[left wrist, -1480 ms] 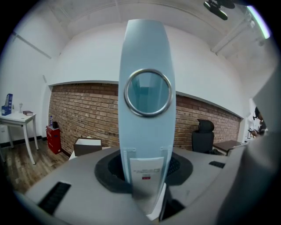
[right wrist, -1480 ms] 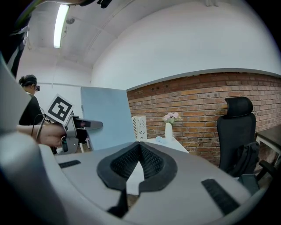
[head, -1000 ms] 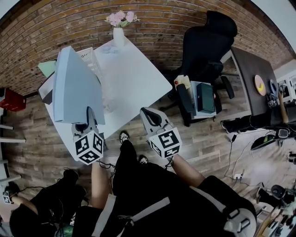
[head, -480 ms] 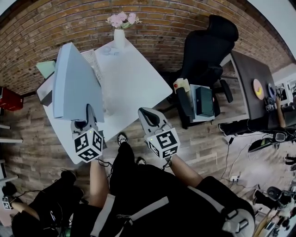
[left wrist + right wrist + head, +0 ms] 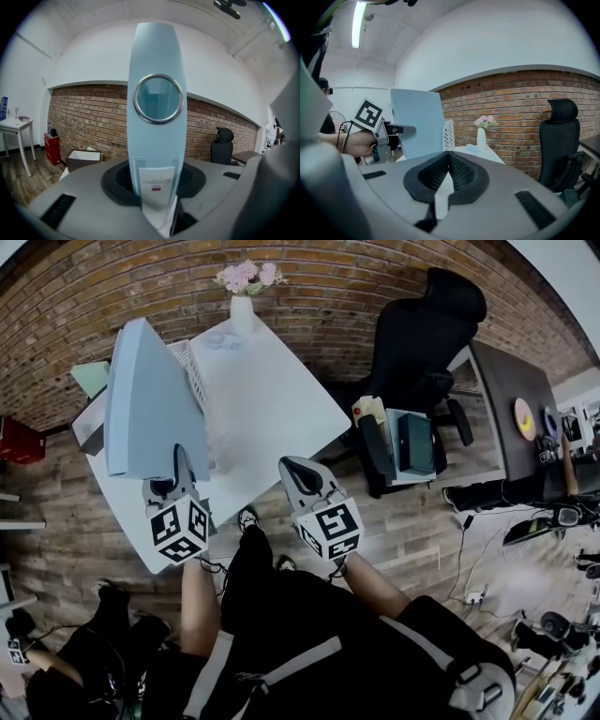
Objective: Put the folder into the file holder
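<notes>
A light blue folder stands upright over the left part of the white table. My left gripper is shut on its lower spine. In the left gripper view the folder rises between the jaws of the left gripper, showing its ring hole and white label. The white mesh file holder stands on the table just right of the folder. My right gripper hovers at the table's near edge, shut with nothing in it. From the right gripper I see the folder and file holder ahead on the left.
A vase of pink flowers stands at the table's far corner by the brick wall. A box sits left of the folder. A black office chair and a dark desk are to the right. A person crouches at lower left.
The left gripper and the folder have edged a little farther over the table. The right gripper has drifted slightly left. Both grips look the same.
</notes>
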